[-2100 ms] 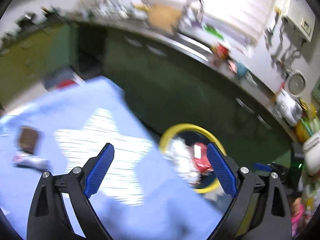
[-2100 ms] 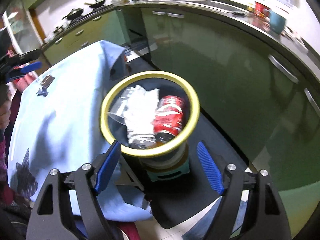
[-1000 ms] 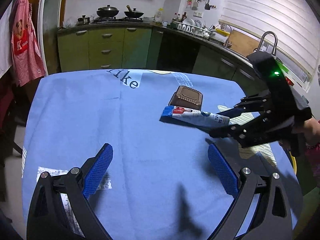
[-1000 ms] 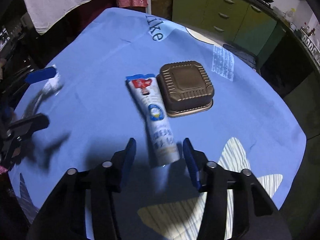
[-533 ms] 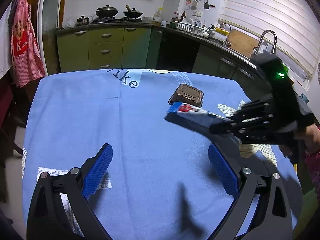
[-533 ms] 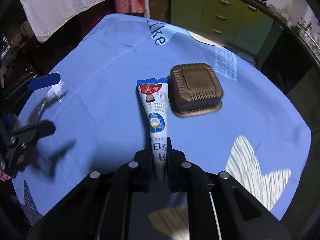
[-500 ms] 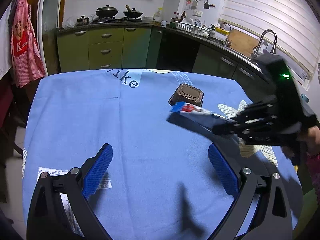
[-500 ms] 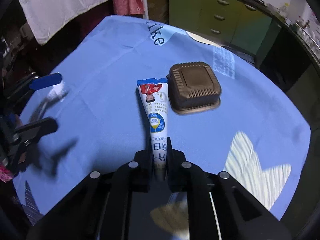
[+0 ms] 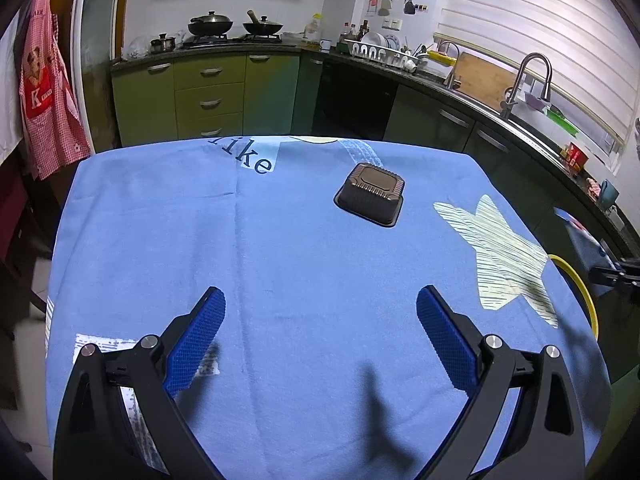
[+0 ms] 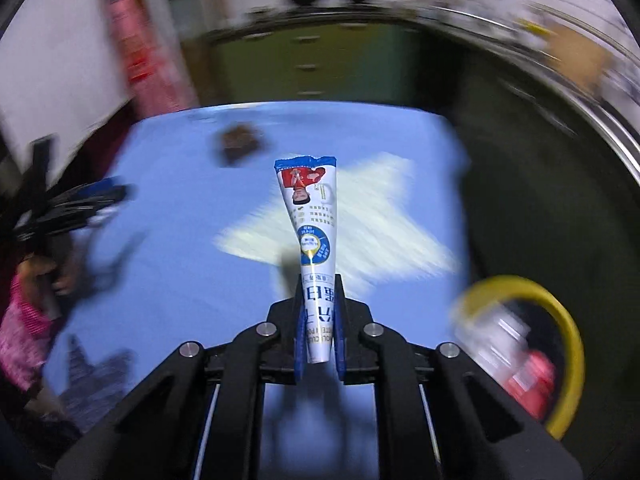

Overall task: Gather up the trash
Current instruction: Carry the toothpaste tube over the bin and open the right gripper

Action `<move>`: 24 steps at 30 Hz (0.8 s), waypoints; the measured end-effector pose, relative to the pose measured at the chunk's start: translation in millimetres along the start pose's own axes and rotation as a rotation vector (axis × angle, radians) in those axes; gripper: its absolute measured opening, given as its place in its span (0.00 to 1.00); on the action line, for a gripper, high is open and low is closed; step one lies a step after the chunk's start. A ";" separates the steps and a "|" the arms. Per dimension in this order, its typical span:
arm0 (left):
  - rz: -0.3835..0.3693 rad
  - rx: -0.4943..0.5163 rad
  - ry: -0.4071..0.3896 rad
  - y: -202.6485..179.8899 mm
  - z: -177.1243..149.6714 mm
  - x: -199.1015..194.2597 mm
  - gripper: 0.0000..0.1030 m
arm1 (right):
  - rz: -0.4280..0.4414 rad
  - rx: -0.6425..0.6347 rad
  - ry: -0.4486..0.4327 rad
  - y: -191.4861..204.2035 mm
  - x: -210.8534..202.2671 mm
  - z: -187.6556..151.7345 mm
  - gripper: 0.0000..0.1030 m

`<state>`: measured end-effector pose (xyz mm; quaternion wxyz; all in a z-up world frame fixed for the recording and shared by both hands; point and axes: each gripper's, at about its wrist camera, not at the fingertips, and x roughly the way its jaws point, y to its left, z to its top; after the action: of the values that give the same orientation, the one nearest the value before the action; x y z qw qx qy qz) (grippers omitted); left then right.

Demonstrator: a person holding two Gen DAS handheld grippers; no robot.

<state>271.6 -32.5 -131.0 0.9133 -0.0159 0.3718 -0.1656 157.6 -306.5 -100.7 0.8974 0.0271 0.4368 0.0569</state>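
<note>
Right gripper (image 10: 318,344) tilted down — wrapper (image 10: 312,240) clamped

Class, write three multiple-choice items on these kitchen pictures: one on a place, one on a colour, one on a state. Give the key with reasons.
1. Where is the brown tray?
A. on the blue cloth
B. in the bin
C. on the counter

2. What colour is the bin's rim?
A. red
B. yellow
C. green

3. How is the right gripper?
A. open and empty
B. shut on the tray
C. shut on the cone wrapper

Key: 1 A, the tray sits on the blue cloth. 2 B, the rim shows as a yellow ring. 3 C, its fingers pinch the narrow end of the cone wrapper.
</note>
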 end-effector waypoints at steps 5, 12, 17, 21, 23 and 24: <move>-0.002 0.015 -0.001 -4.8 -1.8 -1.5 0.93 | -0.218 0.208 0.067 -93.4 -18.9 -44.9 0.11; 0.001 0.020 0.004 -5.4 -2.6 -1.6 0.94 | -0.300 0.323 0.150 -147.0 -0.6 -73.8 0.14; 0.003 0.023 0.008 -5.8 -2.4 -1.9 0.95 | -0.335 0.422 0.143 -171.5 15.6 -78.1 0.42; 0.003 0.028 0.016 -7.6 -1.7 0.8 0.95 | -0.331 0.452 0.084 -159.6 0.9 -86.2 0.44; 0.002 0.032 0.020 -8.1 -2.0 1.9 0.95 | -0.304 0.463 0.038 -147.6 -11.4 -93.2 0.53; -0.001 0.034 0.024 -8.8 -2.3 2.6 0.95 | -0.284 0.468 0.012 -138.8 -20.0 -97.3 0.54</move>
<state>269.2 -41.4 -133.0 0.9088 0.0015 0.3801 -0.1723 79.7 -446.8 -158.8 0.8630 0.1720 0.4428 -0.1717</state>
